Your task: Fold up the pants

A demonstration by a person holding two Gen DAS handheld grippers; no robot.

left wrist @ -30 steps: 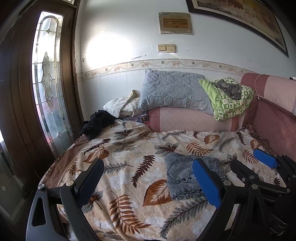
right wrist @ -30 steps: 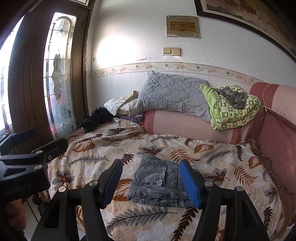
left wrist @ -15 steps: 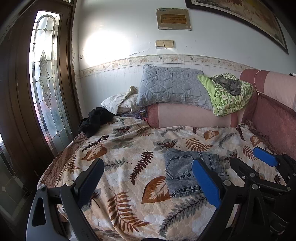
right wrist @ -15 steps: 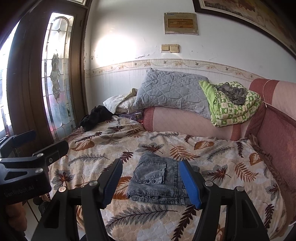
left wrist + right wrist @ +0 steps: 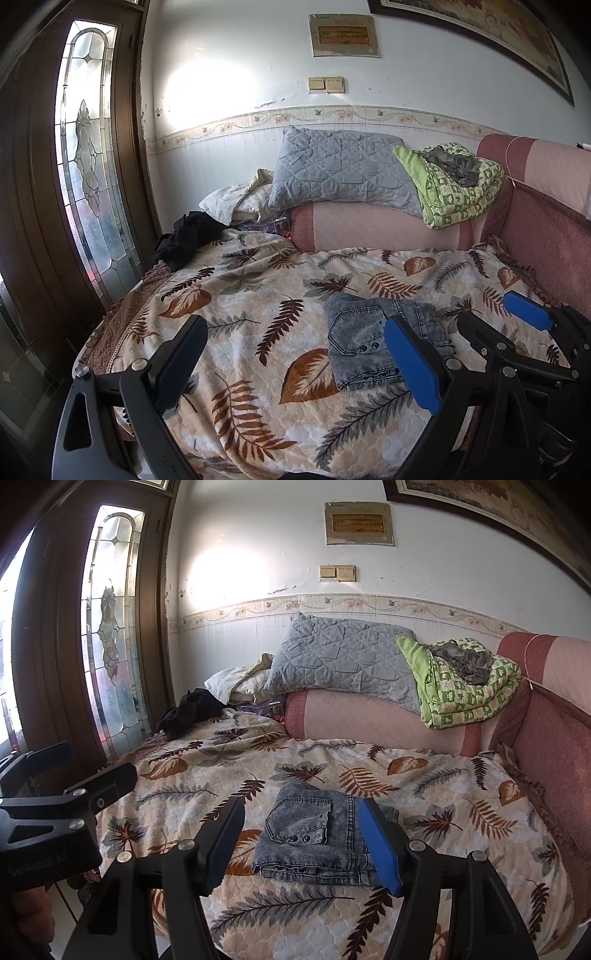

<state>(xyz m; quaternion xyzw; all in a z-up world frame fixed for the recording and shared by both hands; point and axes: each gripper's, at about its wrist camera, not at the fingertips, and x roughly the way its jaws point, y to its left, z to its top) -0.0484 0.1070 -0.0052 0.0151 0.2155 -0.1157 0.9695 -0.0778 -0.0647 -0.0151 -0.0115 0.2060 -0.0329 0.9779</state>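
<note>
The grey denim pants [image 5: 317, 838] lie folded into a small flat rectangle on the leaf-print bedspread [image 5: 207, 775], with a back pocket on top. They also show in the left wrist view [image 5: 373, 343]. My right gripper [image 5: 303, 843] is open and empty, held back above the near edge of the bed, with the pants seen between its fingers. My left gripper [image 5: 295, 363] is open and empty, to the left of the pants. The right gripper shows at the right of the left wrist view [image 5: 517, 317], and the left gripper at the left of the right wrist view [image 5: 70, 775].
A grey quilted pillow [image 5: 340, 170], a green patterned blanket [image 5: 454, 188] and a pink bolster [image 5: 384, 229] lie at the far end. A black garment [image 5: 188, 236] lies at the far left corner. A stained-glass door [image 5: 88, 177] stands left; a pink sofa back [image 5: 546, 229] stands right.
Both grippers have drawn back and tilted slightly, so the bed and pants sit a little lower and farther in view. The pants have not moved.
</note>
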